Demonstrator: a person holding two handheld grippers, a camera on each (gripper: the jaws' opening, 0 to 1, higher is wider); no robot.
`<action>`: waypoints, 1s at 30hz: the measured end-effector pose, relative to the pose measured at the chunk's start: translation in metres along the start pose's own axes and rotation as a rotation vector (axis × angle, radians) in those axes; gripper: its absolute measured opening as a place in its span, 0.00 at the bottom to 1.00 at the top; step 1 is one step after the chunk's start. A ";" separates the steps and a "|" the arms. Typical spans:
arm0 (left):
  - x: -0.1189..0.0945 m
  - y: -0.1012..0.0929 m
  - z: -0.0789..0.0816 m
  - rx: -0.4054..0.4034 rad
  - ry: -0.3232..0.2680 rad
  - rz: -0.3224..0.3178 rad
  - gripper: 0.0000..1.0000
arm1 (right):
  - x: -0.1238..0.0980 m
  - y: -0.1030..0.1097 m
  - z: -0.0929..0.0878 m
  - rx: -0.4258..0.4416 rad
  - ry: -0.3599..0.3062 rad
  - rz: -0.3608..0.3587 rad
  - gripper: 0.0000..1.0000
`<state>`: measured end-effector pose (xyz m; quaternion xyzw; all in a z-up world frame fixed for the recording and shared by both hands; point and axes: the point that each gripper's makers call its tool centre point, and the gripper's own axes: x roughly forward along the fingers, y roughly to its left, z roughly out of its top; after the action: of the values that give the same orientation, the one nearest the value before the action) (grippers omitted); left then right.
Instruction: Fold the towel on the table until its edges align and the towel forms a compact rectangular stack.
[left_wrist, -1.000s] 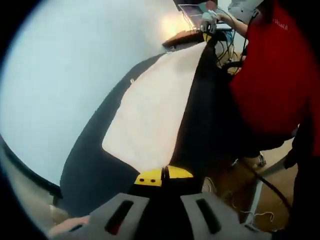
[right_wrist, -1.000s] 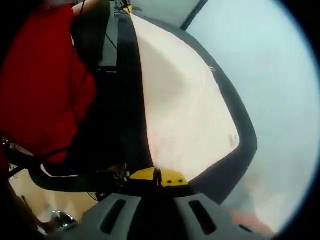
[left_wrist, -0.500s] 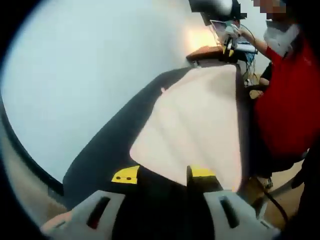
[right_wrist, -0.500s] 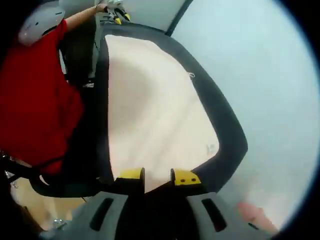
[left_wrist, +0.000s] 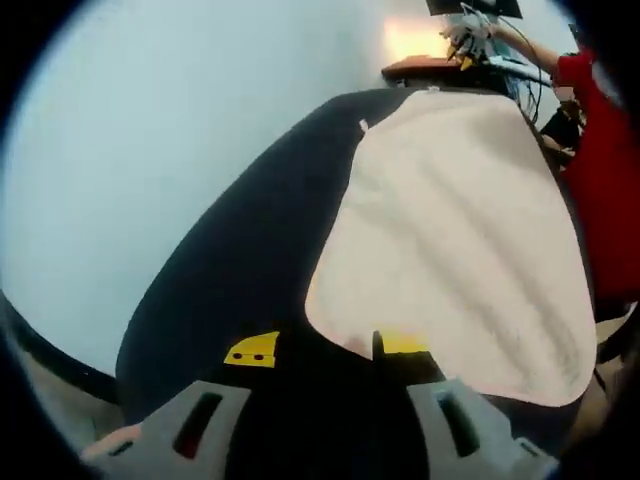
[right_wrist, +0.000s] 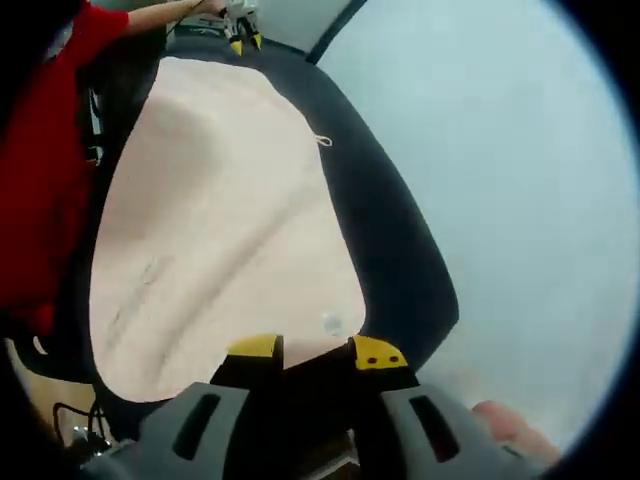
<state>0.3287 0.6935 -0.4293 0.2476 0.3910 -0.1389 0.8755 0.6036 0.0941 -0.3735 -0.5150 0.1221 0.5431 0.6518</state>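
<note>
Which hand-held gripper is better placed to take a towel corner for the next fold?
Probably the right hand-held gripper: its open jaws straddle the edge of the towel. At the left hand-held gripper, open too, one jaw is off the cloth.

Both views are bright and evenly lit, soft and slightly blurred. A warm glare glows at the far end of the left gripper view. Fisheye bending curves the counter (left_wrist: 240, 270) edges.

Soft matt cloth towel (left_wrist: 455, 230) on a smooth matt table (left_wrist: 240, 270).
</note>
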 end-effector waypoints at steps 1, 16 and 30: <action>0.006 0.001 -0.004 -0.022 0.029 -0.022 0.29 | 0.005 -0.004 0.000 -0.007 0.007 -0.003 0.25; 0.057 -0.005 0.001 -0.293 0.024 -0.202 0.19 | 0.034 -0.022 0.011 -0.032 -0.018 -0.011 0.21; 0.033 0.017 0.048 -0.266 -0.240 -0.095 0.00 | 0.066 -0.073 -0.001 0.127 -0.011 -0.087 0.19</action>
<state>0.3870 0.6802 -0.4213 0.0928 0.3100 -0.1555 0.9333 0.6896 0.1397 -0.3821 -0.4746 0.1302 0.5083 0.7067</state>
